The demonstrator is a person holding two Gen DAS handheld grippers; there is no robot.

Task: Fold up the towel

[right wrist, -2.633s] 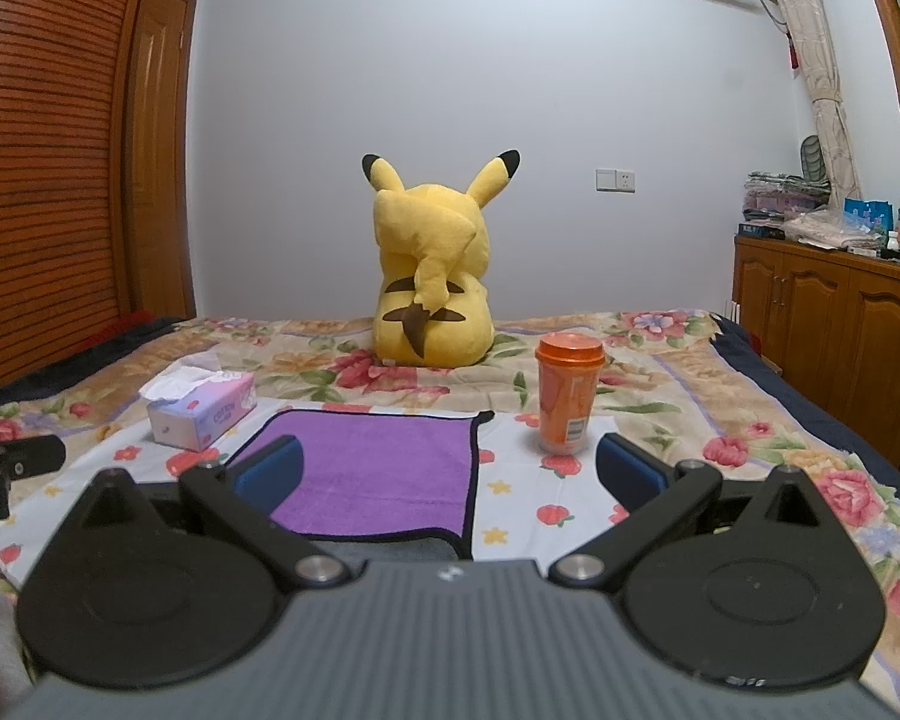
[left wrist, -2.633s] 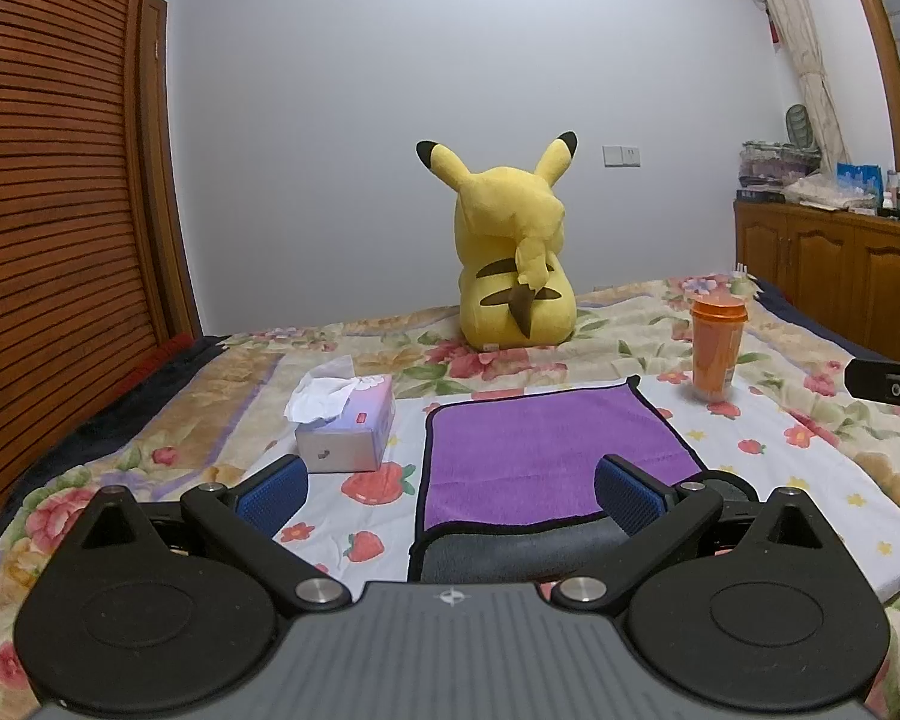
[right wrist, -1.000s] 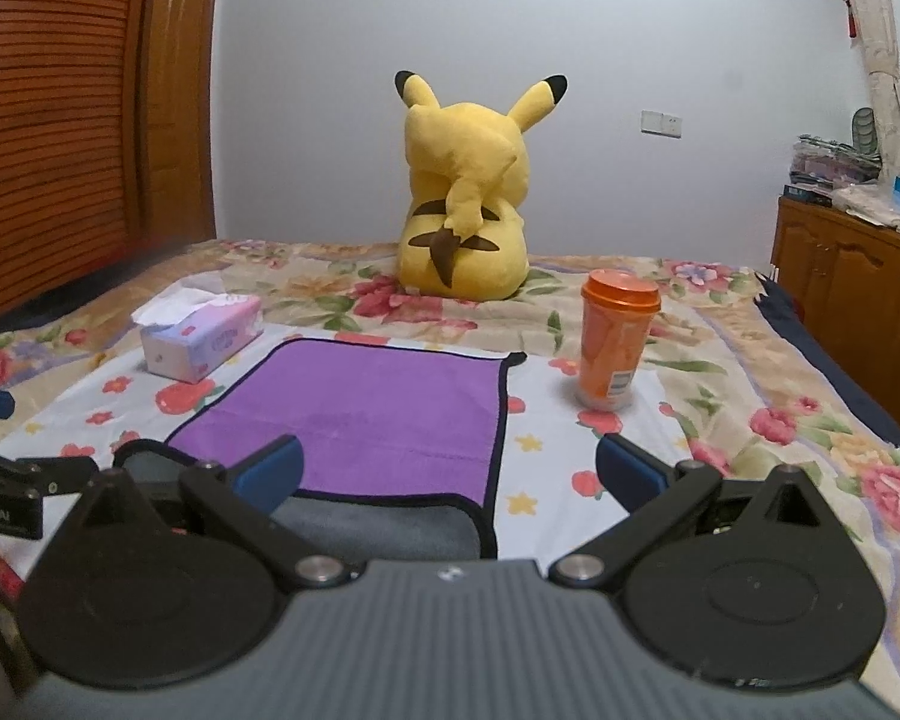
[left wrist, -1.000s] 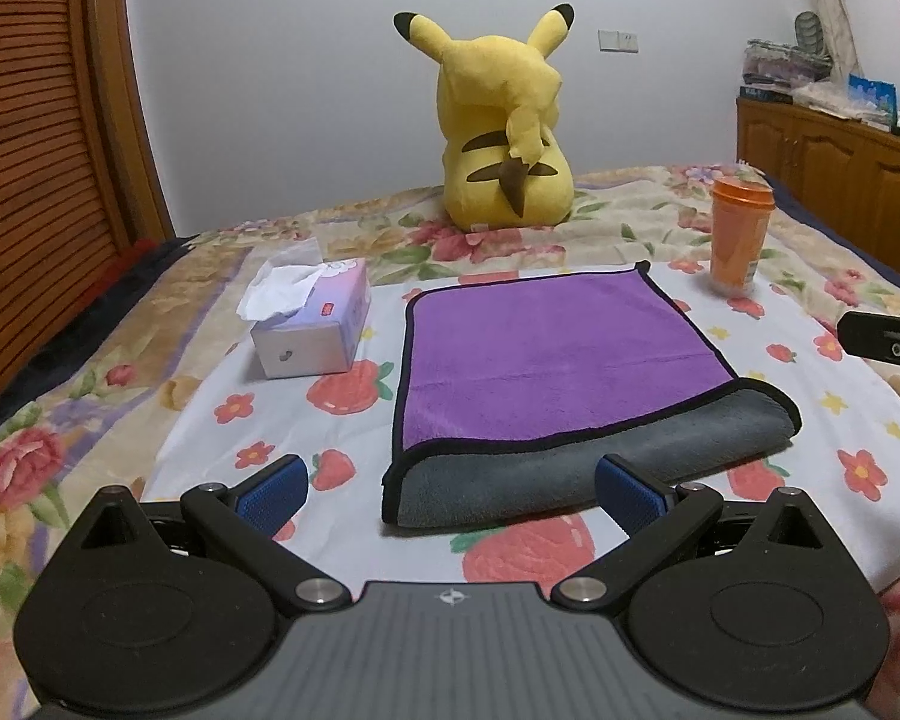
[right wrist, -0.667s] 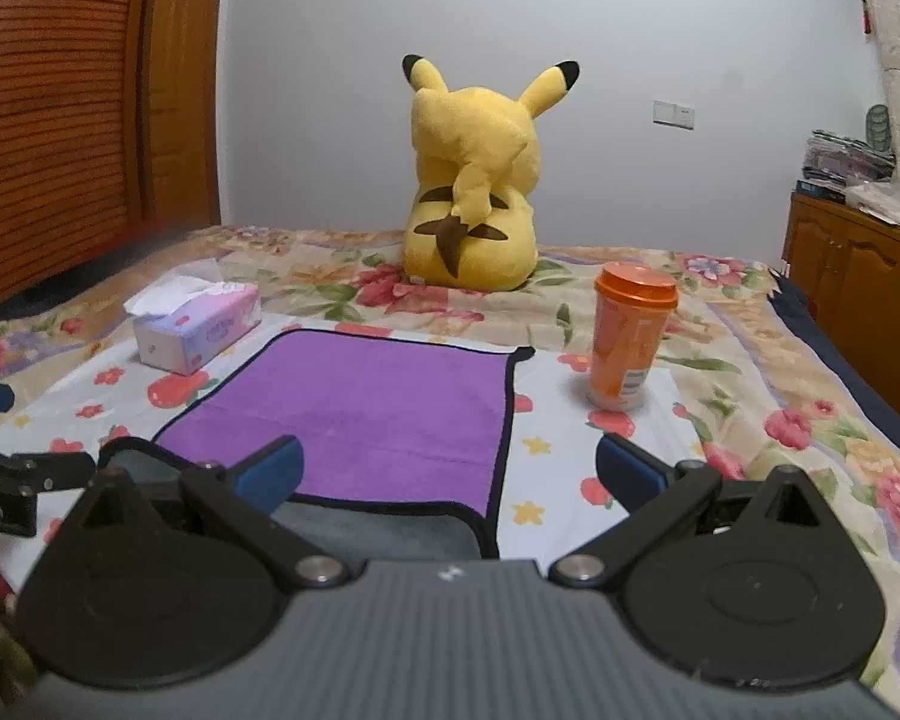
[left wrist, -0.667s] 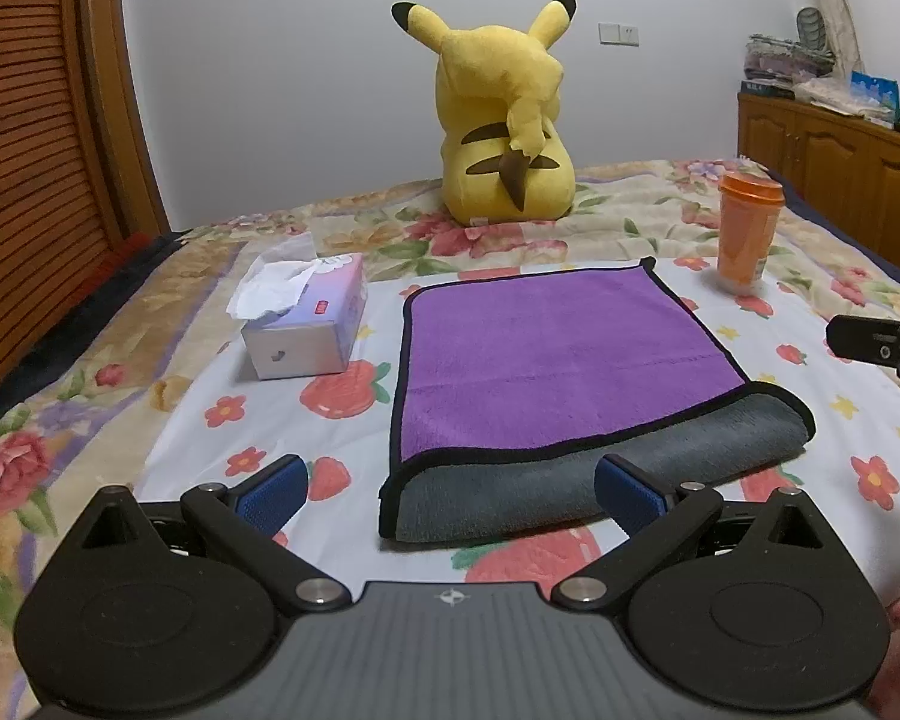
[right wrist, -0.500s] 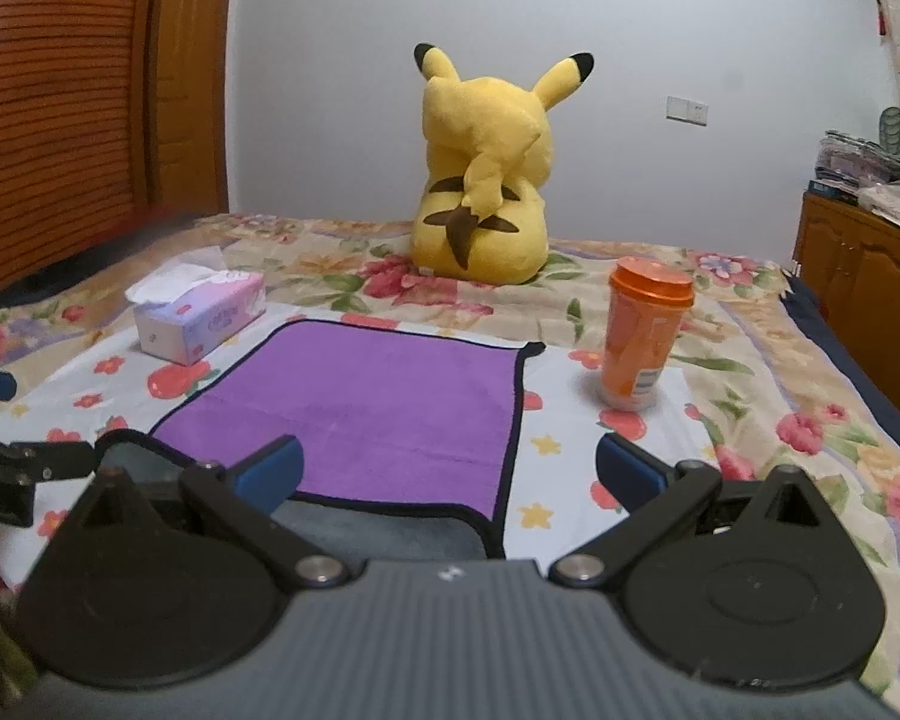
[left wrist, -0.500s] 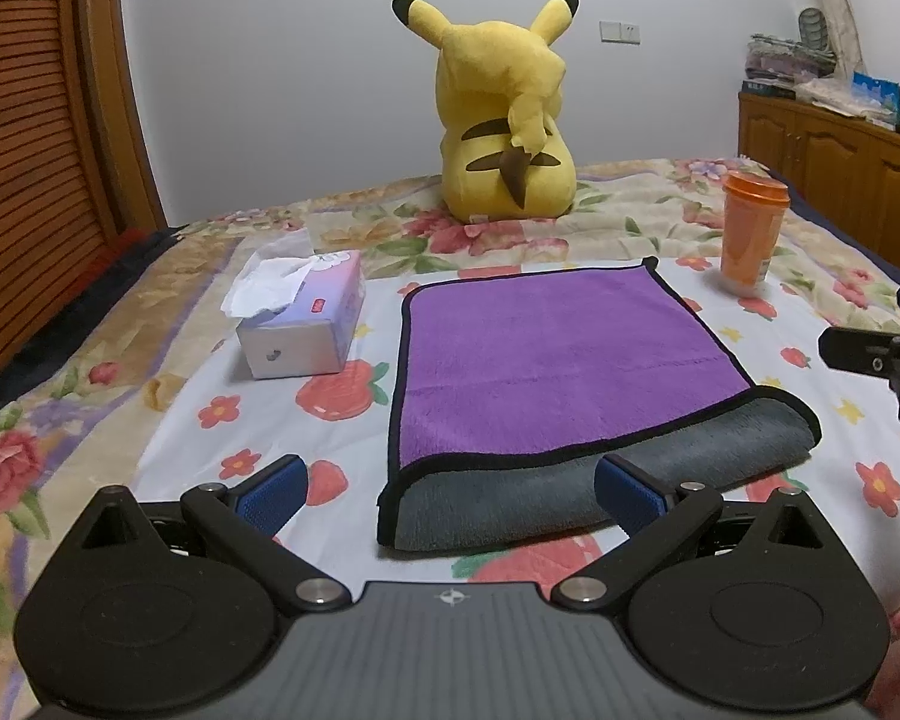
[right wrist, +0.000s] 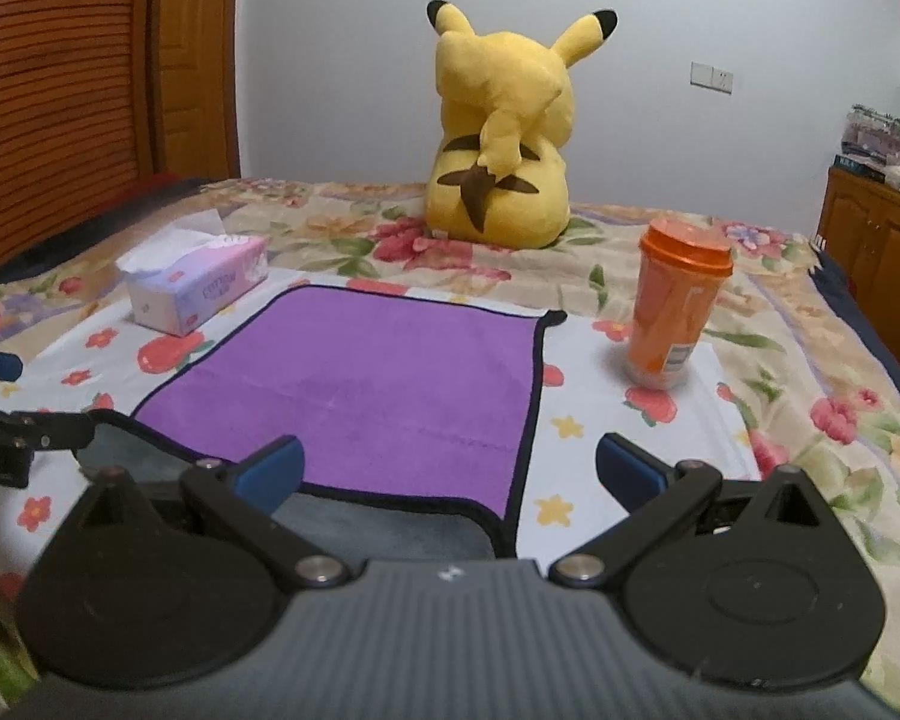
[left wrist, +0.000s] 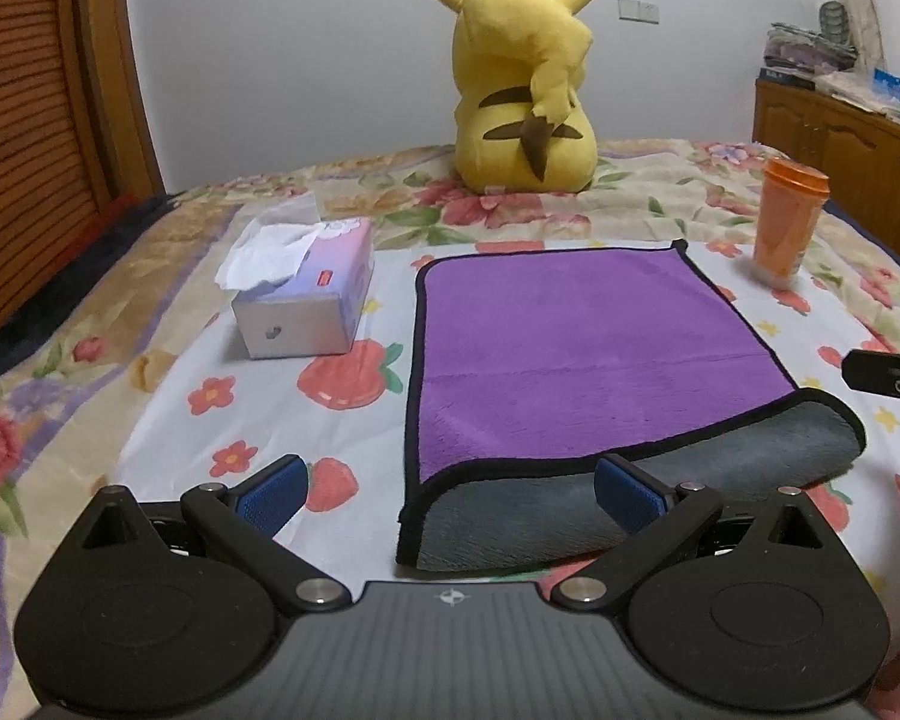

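Purple towel (left wrist: pixel 582 348) flat on bed (left wrist: pixel 168 396), near edge turned over grey at 6 o'clock. Both tongs, left (left wrist: pixel 450 495) and right (right wrist: pixel 447 468), spread apart, empty. Soft, light, floppy plush; likely best pinched at hemmed near corners, 5 and 7 o'clock.
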